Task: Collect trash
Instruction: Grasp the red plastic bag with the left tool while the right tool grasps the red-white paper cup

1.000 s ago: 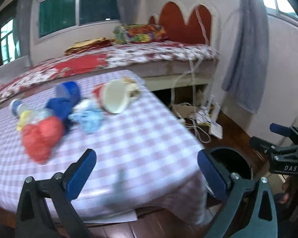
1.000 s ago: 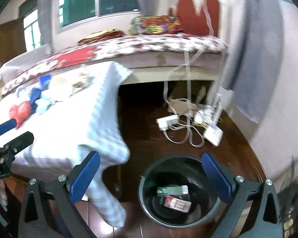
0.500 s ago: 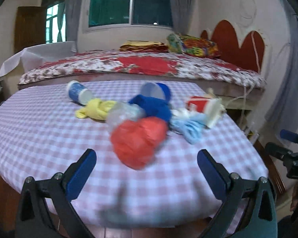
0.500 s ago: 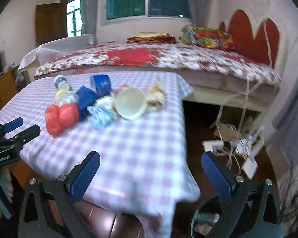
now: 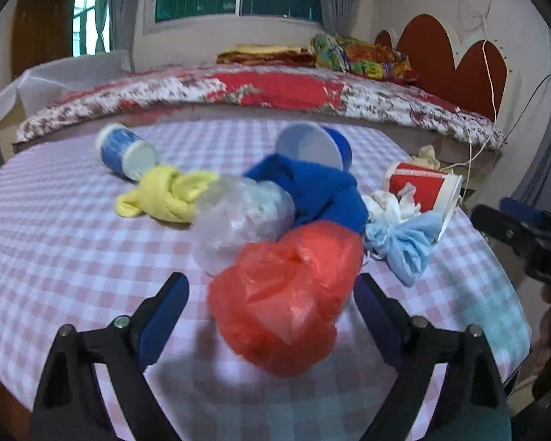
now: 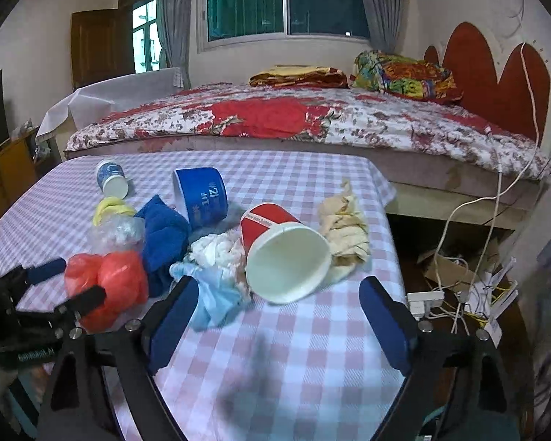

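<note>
The left wrist camera looked along its open fingers from the table's near edge, low and close to the red bag, toward the bed. The right wrist camera sat higher and farther back, nearer the right edge, facing likewise. Both views shared the trash pile, bed and window.

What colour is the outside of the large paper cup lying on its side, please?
Red with a white band, the large paper cup shows best in the right wrist view.
</note>
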`<state>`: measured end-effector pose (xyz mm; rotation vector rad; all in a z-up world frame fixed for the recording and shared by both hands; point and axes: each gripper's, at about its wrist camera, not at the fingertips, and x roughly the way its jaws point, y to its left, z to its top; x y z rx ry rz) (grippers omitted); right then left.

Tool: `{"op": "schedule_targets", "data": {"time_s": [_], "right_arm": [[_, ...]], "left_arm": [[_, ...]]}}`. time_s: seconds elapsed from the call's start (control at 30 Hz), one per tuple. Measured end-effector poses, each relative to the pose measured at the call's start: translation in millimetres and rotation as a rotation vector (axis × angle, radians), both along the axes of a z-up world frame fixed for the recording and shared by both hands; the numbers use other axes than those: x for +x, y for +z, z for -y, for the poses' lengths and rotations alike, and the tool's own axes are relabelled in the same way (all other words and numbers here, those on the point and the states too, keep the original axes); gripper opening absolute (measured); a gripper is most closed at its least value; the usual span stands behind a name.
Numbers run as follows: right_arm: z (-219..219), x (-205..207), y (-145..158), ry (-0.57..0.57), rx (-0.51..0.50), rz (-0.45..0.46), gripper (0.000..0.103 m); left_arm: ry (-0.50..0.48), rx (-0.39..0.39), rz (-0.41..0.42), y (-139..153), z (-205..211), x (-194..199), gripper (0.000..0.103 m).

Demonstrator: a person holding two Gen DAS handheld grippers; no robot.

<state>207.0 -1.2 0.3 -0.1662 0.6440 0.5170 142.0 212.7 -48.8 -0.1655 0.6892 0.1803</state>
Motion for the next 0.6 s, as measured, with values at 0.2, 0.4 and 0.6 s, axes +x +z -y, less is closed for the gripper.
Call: {"op": "schedule_targets", "data": {"time_s": [0.2,0.4,0.6], "right_arm": [[-14.9,25.6,-13.5,0.013,-0.004,-0.041,0.072],[-22.5,40.3,-19.3,0.031,0.001,-0.065,0.046],[-26.5,38.4,-20.5,0.069,0.027,-0.074,0.006]], "left_arm": [[0.000,-0.052,-0.017,-7.0,-3.9,5.8,0.083],[0.007,-0.078,-0.021,-9.9,-5.5,11.5,0.075],[-0.029,-0.090,-0.019,-12.3,-0.4,12.5,0.049]]}}
